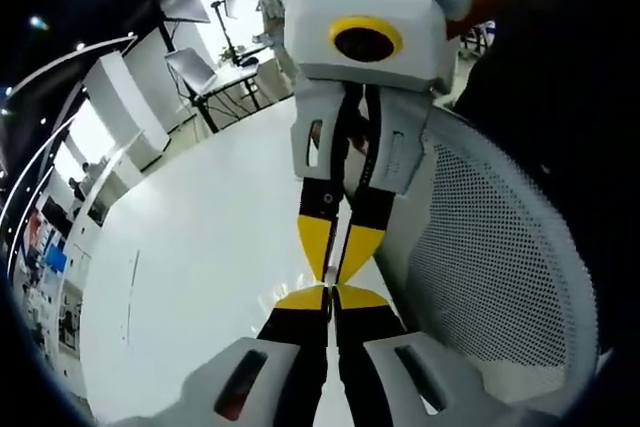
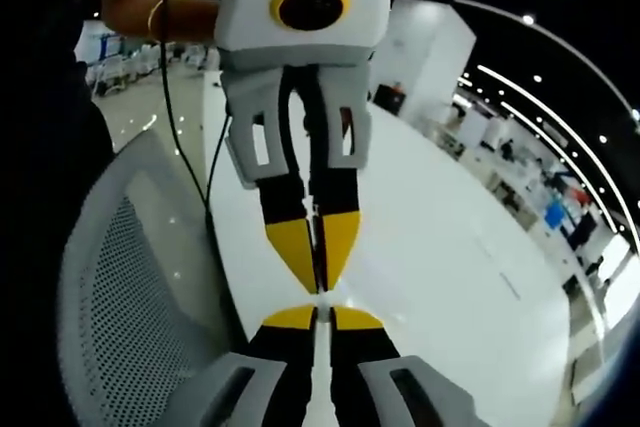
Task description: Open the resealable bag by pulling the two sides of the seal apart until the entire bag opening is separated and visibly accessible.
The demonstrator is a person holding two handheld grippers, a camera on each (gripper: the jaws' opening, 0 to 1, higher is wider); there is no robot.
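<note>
The white table [image 1: 190, 247] spreads widest beneath me, bare and glossy in both views. Beside it stands a grey office chair [image 1: 500, 257] with a perforated mesh back, close against the table edge. Far off in the left gripper view, a person [image 1: 268, 9] stands near some desks [image 1: 225, 82] at the back of the room. In the right gripper view, a forearm with a thin bangle [image 2: 152, 9] reaches behind my left gripper.

My left gripper [image 1: 330, 297] and my right gripper [image 1: 327, 269] face each other nose to nose above the table, tip against tip. On each, my yellow-ended fingers [image 2: 292, 319] are drawn together, with just a thin pale sliver left between them. I cannot tell whether anything is pinched in that sliver. The four tips meet at one spot, touching or very nearly so. Where the resealable bag lies I cannot tell; if it is clear film caught at that meeting spot, it is too thin to make out.
</note>
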